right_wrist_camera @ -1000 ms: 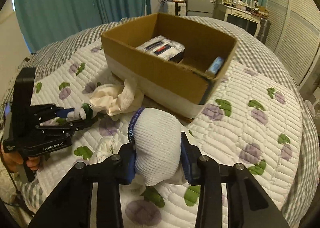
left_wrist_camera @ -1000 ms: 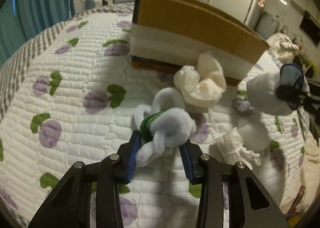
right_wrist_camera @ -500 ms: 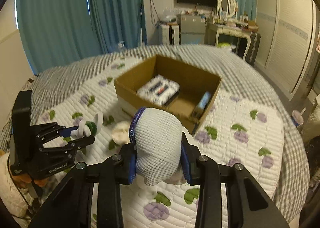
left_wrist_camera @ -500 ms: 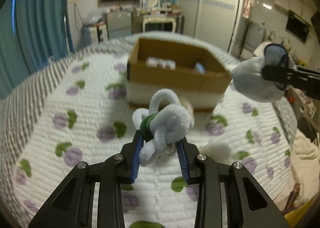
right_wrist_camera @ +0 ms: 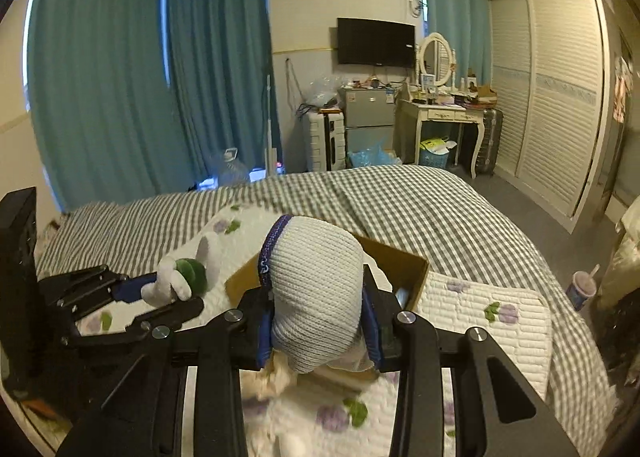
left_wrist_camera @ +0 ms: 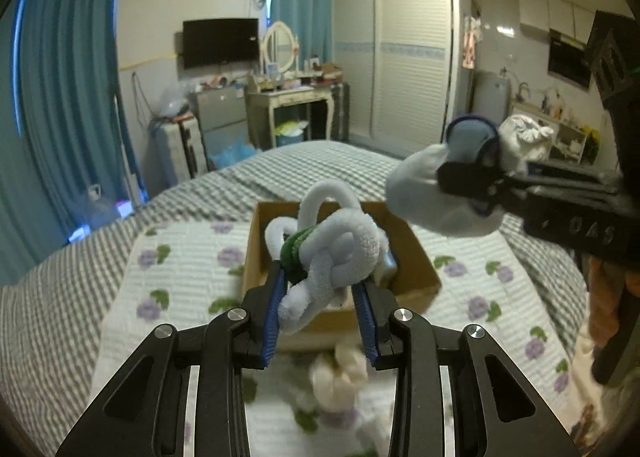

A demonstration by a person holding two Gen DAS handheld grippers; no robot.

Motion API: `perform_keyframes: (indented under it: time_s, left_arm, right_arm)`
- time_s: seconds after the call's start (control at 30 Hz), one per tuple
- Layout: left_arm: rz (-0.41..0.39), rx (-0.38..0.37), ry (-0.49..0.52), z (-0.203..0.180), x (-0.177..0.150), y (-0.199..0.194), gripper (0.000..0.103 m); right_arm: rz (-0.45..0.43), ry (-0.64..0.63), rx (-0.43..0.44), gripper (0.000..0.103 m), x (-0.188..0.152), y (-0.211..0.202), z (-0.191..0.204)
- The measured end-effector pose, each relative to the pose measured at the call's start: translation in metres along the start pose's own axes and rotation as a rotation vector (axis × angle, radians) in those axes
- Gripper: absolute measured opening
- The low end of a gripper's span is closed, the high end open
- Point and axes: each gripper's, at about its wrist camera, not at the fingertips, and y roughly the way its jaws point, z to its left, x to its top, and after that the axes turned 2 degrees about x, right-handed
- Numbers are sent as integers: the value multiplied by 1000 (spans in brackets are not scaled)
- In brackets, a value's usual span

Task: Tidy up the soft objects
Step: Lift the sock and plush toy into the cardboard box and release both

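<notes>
My left gripper (left_wrist_camera: 319,311) is shut on a knotted white plush rope with a green band (left_wrist_camera: 334,257), held high above the open cardboard box (left_wrist_camera: 416,269) on the bed. My right gripper (right_wrist_camera: 318,327) is shut on a rolled white knit sock with a blue cuff (right_wrist_camera: 316,289), also high over the box (right_wrist_camera: 414,273). The sock (left_wrist_camera: 436,193) and right gripper show at the right of the left wrist view. The plush rope (right_wrist_camera: 180,279) shows at the left of the right wrist view. A cream cloth bundle (left_wrist_camera: 340,377) lies on the quilt in front of the box.
The box sits on a white quilt with purple flowers (left_wrist_camera: 180,277) over a grey checked bedspread (right_wrist_camera: 420,209). Small packages lie inside the box (left_wrist_camera: 386,267). Beyond the bed stand a dresser (right_wrist_camera: 444,117), a wardrobe (right_wrist_camera: 552,97) and teal curtains (right_wrist_camera: 108,77).
Both grippers have risen well above the bed with their loads still held. The box now lies lower and farther below them in both views.
</notes>
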Motion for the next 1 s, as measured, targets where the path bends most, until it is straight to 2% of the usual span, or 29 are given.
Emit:
perform_keyframes:
  time_s: [0.17, 0.4, 0.5, 0.57, 0.63, 0.67, 0.7, 0.73, 0.77, 0.8, 1.0]
  left_arm:
    - [40, 39, 11, 4, 18, 53, 32]
    - [97, 48, 38, 8, 16, 115, 32]
    - [125, 35, 31, 11, 11, 134, 33]
    - [130, 47, 33, 11, 9, 139, 34]
    - [111, 57, 44, 9, 7, 137, 35]
    - [101, 58, 44, 9, 7, 135, 38]
    - [99, 60, 40, 9, 7, 133, 57]
    - [97, 61, 34, 9, 7, 131, 71]
    - [85, 68, 22, 10, 8, 126, 96]
    - [63, 78, 10, 11, 9, 119, 103]
    - [13, 100, 3, 10, 29, 72, 103]
  right_arm:
    - [26, 61, -26, 35, 6, 56, -21]
    - [93, 108, -35, 35, -5, 123, -48]
    - [99, 127, -38, 36, -12, 138, -58]
    - [98, 136, -30, 39, -16, 144, -64]
    - [95, 139, -21, 47, -17, 146, -66]
    - [89, 135, -21, 52, -18, 145, -67]
    - [85, 128, -31, 61, -17, 144, -68]
    - [79, 118, -37, 67, -17, 141, -68]
    - [74, 112, -42, 68, -15, 138, -66]
    - [65, 107, -51, 70, -14, 132, -66]
    - [16, 99, -75, 77, 4, 74, -58]
